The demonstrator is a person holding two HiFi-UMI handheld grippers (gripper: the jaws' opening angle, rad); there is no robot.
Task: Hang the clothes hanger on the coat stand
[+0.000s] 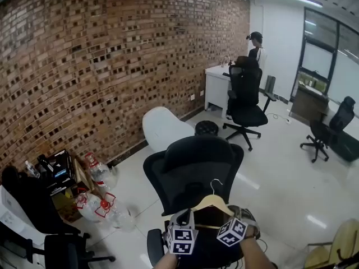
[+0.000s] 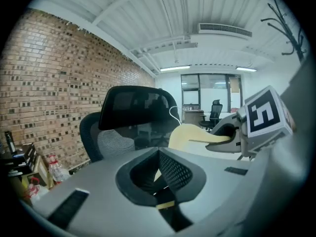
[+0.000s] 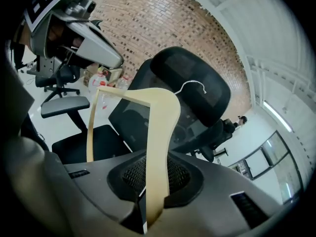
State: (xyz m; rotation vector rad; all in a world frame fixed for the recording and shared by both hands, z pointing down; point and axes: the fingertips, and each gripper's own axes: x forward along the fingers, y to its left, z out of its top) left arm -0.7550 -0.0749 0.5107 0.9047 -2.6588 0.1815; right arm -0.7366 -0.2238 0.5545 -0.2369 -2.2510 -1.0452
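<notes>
A pale wooden clothes hanger [image 1: 212, 204] with a thin metal hook [image 1: 216, 182] is held up between both grippers, low in the head view. My left gripper [image 1: 189, 216] is shut on one end of it, and a pale strip of wood [image 2: 165, 205] shows deep between the jaws. My right gripper [image 1: 233, 213] is shut on the other arm [image 3: 159, 147], which runs up out of its jaws. The hook [image 3: 193, 86] points up toward the chair's headrest. The dark branches of the coat stand [image 2: 288, 25] show at the top right of the left gripper view.
A black office chair [image 1: 196, 167] stands right behind the hanger. Water bottles [image 1: 102, 205] and boxes lie on the floor by the brick wall at left. A white seat [image 1: 162, 128], more office chairs [image 1: 247, 102] and a person [image 1: 256, 40] at a desk are farther off.
</notes>
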